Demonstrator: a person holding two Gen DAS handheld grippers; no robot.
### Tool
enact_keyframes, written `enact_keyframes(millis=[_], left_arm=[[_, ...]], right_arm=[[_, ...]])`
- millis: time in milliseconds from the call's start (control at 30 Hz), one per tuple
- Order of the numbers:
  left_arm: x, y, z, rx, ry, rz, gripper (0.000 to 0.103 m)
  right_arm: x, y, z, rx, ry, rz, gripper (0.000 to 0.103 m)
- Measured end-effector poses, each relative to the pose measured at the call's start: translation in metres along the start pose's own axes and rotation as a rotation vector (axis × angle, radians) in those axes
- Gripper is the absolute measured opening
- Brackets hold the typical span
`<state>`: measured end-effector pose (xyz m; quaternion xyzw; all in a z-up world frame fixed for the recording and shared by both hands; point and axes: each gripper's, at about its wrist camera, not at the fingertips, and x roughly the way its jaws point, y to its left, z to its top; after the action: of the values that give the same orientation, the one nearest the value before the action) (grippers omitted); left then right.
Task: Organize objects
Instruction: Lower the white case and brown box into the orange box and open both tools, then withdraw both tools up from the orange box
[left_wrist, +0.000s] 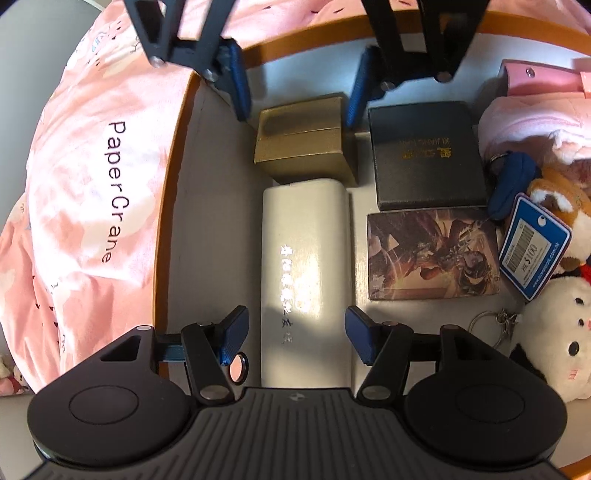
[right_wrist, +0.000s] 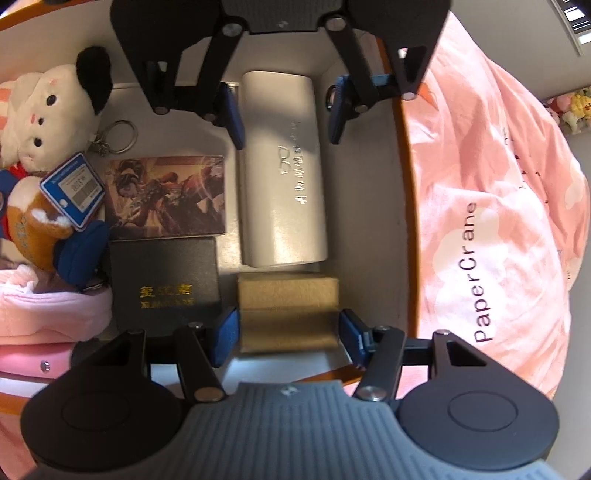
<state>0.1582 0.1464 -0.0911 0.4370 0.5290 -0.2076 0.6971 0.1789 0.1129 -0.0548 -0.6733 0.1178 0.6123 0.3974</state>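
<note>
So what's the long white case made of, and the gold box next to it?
The long white case looks like smooth leatherette or plastic: it is glossy, with sunlight glinting off it and silver lettering. The gold box looks like matte card with a metallic tint: sharp folded edges. Neither is certain.

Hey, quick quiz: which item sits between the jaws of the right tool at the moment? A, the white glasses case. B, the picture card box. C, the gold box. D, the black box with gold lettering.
C: in the right wrist view the gold box lies between the blue pads of the right tool, whereas the white glasses case sits farther ahead, under the left tool.
</note>
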Motion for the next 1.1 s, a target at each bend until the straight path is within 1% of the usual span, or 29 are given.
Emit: enact_keyframes(millis=[100, 167, 200, 233, 267, 300, 333, 367, 400, 433, 533, 633, 700, 767, 833, 967, 1000, 1033, 1067, 1100], left_arm=[[-0.002, -0.002, -0.002, -0.007, 0.001, 0.004, 0.07], [-0.004, -0.003, -0.004, -0.014, -0.002, 0.007, 0.069], [-0.004, -0.004, -0.004, -0.02, -0.004, 0.014, 0.065], [-0.004, -0.004, -0.005, -0.022, -0.008, 0.028, 0.06], [-0.005, -0.005, -0.006, -0.02, -0.013, 0.043, 0.059], [-0.006, -0.005, -0.007, -0.02, -0.019, 0.046, 0.057], [-0.007, -0.005, -0.008, -0.025, -0.023, 0.051, 0.053], [-0.007, -0.005, -0.008, -0.027, -0.021, 0.07, 0.049], [-0.006, -0.006, -0.009, -0.023, -0.015, 0.092, 0.042], [-0.006, -0.007, -0.009, -0.018, -0.012, 0.102, 0.039], [-0.01, -0.009, -0.01, -0.034, -0.003, 0.084, 0.039], [-0.022, -0.012, -0.01, -0.057, -0.02, 0.075, 0.039], [-0.034, -0.016, -0.01, -0.074, -0.042, 0.073, 0.039], [-0.048, -0.019, -0.007, -0.098, -0.068, 0.079, 0.043], [-0.066, -0.025, -0.003, -0.113, -0.114, 0.085, 0.044], [-0.1, -0.036, 0.01, -0.163, -0.211, 0.095, 0.046], [-0.108, -0.038, 0.014, -0.184, -0.241, 0.096, 0.046], [-0.116, -0.04, 0.019, -0.202, -0.27, 0.092, 0.046], [-0.124, -0.043, 0.025, -0.215, -0.295, 0.089, 0.046], [-0.126, -0.036, 0.035, -0.228, -0.317, 0.084, 0.046]], right_arm=[[-0.003, -0.007, 0.0, 0.037, -0.01, -0.004, 0.06], [-0.003, -0.01, 0.0, 0.056, -0.014, 0.014, 0.055], [-0.003, -0.01, 0.0, 0.06, -0.016, 0.022, 0.052], [-0.003, -0.009, 0.0, 0.059, -0.018, 0.02, 0.051], [-0.004, -0.007, -0.005, 0.058, -0.022, 0.015, 0.05], [-0.004, -0.008, -0.005, 0.06, -0.025, 0.012, 0.045], [-0.003, -0.009, -0.006, 0.064, -0.022, 0.005, 0.041], [-0.002, -0.01, -0.006, 0.066, -0.018, -0.009, 0.039], [-0.001, -0.01, -0.006, 0.061, -0.015, -0.015, 0.037], [-0.001, -0.009, -0.007, 0.054, -0.014, -0.016, 0.036], [-0.003, -0.007, -0.007, 0.055, -0.021, -0.026, 0.033], [-0.011, -0.008, -0.01, 0.09, -0.046, -0.026, 0.032], [-0.021, -0.011, -0.014, 0.146, -0.075, -0.017, 0.032], [-0.032, -0.013, -0.021, 0.218, -0.101, -0.011, 0.032], [-0.044, -0.014, -0.031, 0.3, -0.132, 0.004, 0.032], [-0.071, -0.02, -0.059, 0.49, -0.226, 0.012, 0.033], [-0.082, -0.01, -0.068, 0.542, -0.244, 0.003, 0.033], [-0.088, -0.009, -0.078, 0.587, -0.257, -0.013, 0.033], [-0.093, -0.01, -0.08, 0.631, -0.264, -0.034, 0.033], [-0.088, 0.002, -0.088, 0.67, -0.264, -0.044, 0.033]])
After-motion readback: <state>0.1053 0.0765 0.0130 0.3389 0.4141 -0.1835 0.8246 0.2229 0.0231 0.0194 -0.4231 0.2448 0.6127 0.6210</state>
